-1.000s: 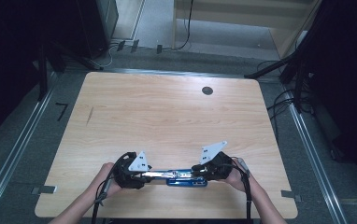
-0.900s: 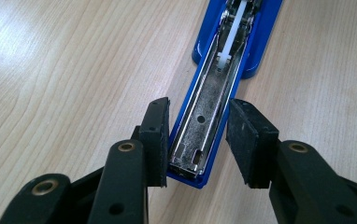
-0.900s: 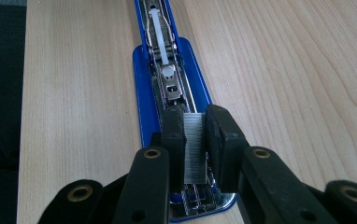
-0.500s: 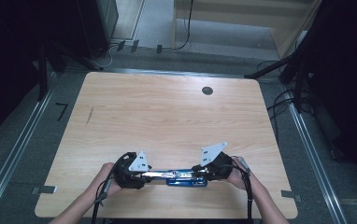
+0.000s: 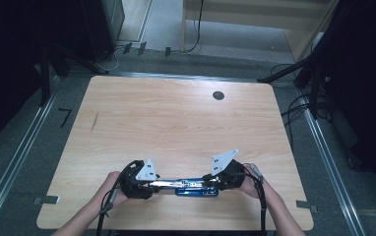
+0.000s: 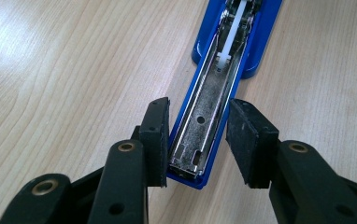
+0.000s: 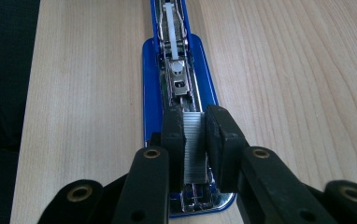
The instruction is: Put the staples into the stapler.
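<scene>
A blue stapler lies opened out flat near the table's front edge. Its metal channel runs away between the jaws of my left gripper, whose pads close on the sides of the stapler's end. In the high view this left gripper sits at the stapler's left end and the right gripper at its right end. My right gripper is shut on a silver strip of staples, held just over the stapler's blue base and its open magazine.
The wooden table stretches away behind the hands. A small black round cap sits at its far right and a dark streak at its left. Cables trail from both grippers toward the front edge.
</scene>
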